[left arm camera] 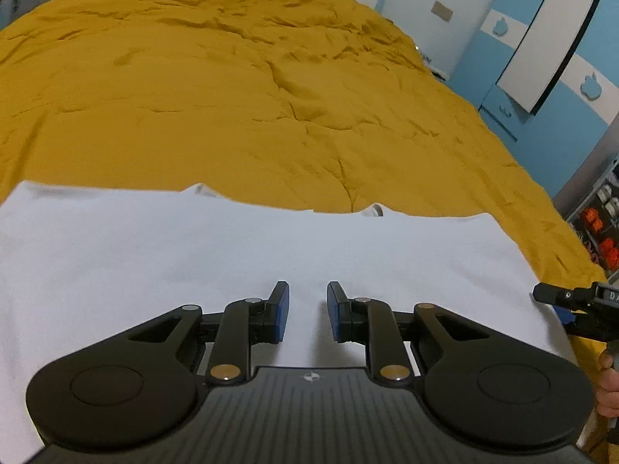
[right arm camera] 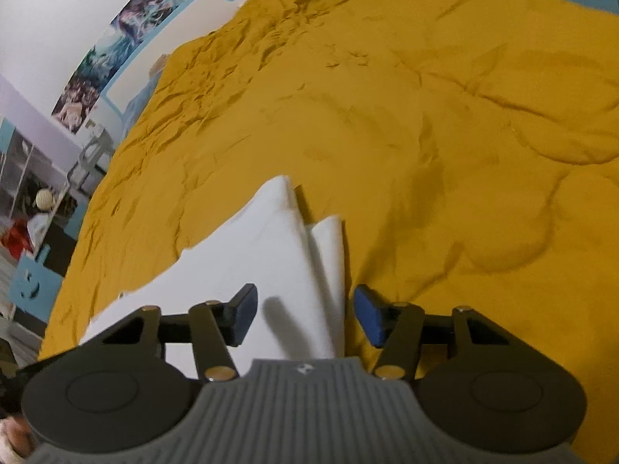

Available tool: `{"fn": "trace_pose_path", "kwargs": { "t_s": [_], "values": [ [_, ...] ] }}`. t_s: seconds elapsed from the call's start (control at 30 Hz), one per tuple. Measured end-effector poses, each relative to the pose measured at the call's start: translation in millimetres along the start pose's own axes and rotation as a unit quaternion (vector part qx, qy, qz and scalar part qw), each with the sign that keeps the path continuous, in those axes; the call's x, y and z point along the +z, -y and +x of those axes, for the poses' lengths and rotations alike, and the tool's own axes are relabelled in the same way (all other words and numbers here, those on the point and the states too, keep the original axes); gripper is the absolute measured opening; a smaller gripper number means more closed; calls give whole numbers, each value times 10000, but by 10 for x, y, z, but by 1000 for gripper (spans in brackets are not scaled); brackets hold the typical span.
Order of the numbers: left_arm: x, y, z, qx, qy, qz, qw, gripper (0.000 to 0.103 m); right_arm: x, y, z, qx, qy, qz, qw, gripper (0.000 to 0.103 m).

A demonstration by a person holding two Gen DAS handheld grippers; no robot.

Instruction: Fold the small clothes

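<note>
Between the blue pads of the left gripper, jaws apart with a narrow gap, nothing clamped; only white cloth shows through the gap. Left gripper sits over the white garment, which lies flat on the yellow bedspread and fills the lower half of the left wrist view. Contact with the cloth cannot be told. Far edge of the garment runs 9 to 3 o'clock across the frame, with two small raised points along it. At 3 o'clock in that view, part of the other tool pokes in at the garment's right edge, a bit of hand below it.

Right gripper has jaws wide apart, holding nothing. Between its fingers lies the garment's edge: folded layers fan out toward 12 o'clock, ending in a peaked corner plus a lower flap just right of it. Left finger is over white cloth, right finger over bare bedspread. A dark finger shadow falls on the cloth between the jaws.

Only the right wrist view shows the layered, tented corner; the left wrist view shows the garment as one smooth sheet. Only the left view shows the blue wardrobe with apple cutouts at 2 o'clock. Only the right view shows the posters on the wall at 10 o'clock and the shelf at 9 o'clock.
</note>
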State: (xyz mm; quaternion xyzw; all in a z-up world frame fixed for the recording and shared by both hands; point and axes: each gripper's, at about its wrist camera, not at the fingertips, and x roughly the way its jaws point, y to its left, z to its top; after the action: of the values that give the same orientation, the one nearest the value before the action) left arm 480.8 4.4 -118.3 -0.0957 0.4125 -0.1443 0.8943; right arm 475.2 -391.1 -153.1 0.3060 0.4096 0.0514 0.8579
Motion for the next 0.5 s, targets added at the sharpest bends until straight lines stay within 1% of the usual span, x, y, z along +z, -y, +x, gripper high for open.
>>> {"fn": "trace_pose_path", "kwargs": {
  "t_s": [0.07, 0.1, 0.13, 0.17, 0.27, 0.3, 0.33, 0.43, 0.5],
  "values": [
    [53, 25, 127, 12, -26, 39, 10000, 23, 67, 69, 119, 90, -13, 137, 9999, 47],
    [76, 44, 188, 13, -4, 73, 10000, 23, 90, 95, 172, 143, -16, 191, 9997, 43],
    [98, 65, 243, 60, 17, 120, 9999, 23, 113, 120, 223, 185, -26, 245, 9995, 39],
    [113, 74, 288, 120, -9, 133, 9998, 23, 127, 138, 264, 211, -34, 284, 9994, 38],
    [121, 73, 418, 244, -170, 17, 9996, 23, 139, 181, 367, 278, -74, 376, 9989, 29],
    [118, 70, 444, 291, -171, -36, 9994, 23, 143, 194, 389, 306, -75, 393, 9987, 23],
    [129, 63, 456, 304, -171, -72, 9994, 23, 149, 199, 413, 356, -75, 416, 9985, 17],
    [124, 52, 398, 264, -135, -172, 9994, 22, 157, 192, 454, 415, -70, 502, 9979, 10],
    [101, 40, 272, 87, -135, -300, 9994, 23, 162, 147, 423, 392, -18, 476, 9981, 7]
  ]
}}
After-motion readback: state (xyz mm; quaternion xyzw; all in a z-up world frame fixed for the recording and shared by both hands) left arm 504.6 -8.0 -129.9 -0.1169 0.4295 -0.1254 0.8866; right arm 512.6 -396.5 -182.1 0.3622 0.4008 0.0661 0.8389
